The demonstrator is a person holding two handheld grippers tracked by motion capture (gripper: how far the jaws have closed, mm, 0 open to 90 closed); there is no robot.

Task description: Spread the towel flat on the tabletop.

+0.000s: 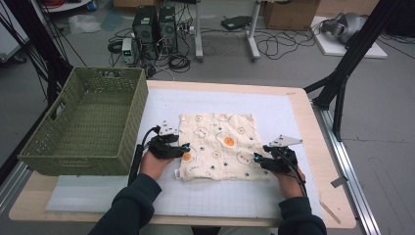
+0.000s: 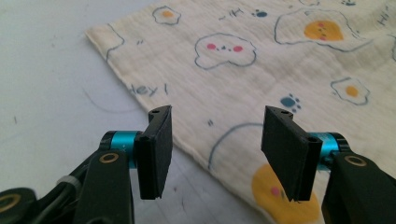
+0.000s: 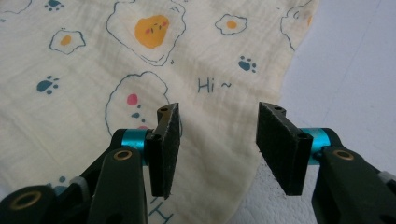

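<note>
Work in hand: handling a printed cloth (image 1: pixel 219 145) that lies flat on the white mat (image 1: pixel 195 196) at the middle of the table (image 1: pixel 323 161); my guess is it is being folded or spread, possibly bound for the basket.
Cloth: cream, printed with fried eggs, clouds and paw prints; it lies roughly square, its near edge a little uneven, with a small tag at the near left corner.
Left gripper (image 1: pixel 182 148): at the cloth's left edge toward the near corner; in the left gripper view its jaws stand well apart over that edge (image 2: pixel 216 140) with nothing between the pads, holding nothing.
Right gripper (image 1: pixel 258 160): at the cloth's near right corner; in the right gripper view the jaws stand open above the cloth's edge (image 3: pixel 218 140), pads clear of the fabric, nothing gripped.
Basket (image 1: pixel 85 122): green woven, on the table's far left, just left of the cloth; it looks empty.
Done so far: the cloth rests flat and smooth; no fold shows.
Left to do: by my reading, grip the two near corners, then fold or lift; nothing is in the basket yet.
Writing: "Hi ~" reads clearly on the cloth in the right gripper view; "Hey !" reads near the edge in the left gripper view; no brand can be read.
</note>
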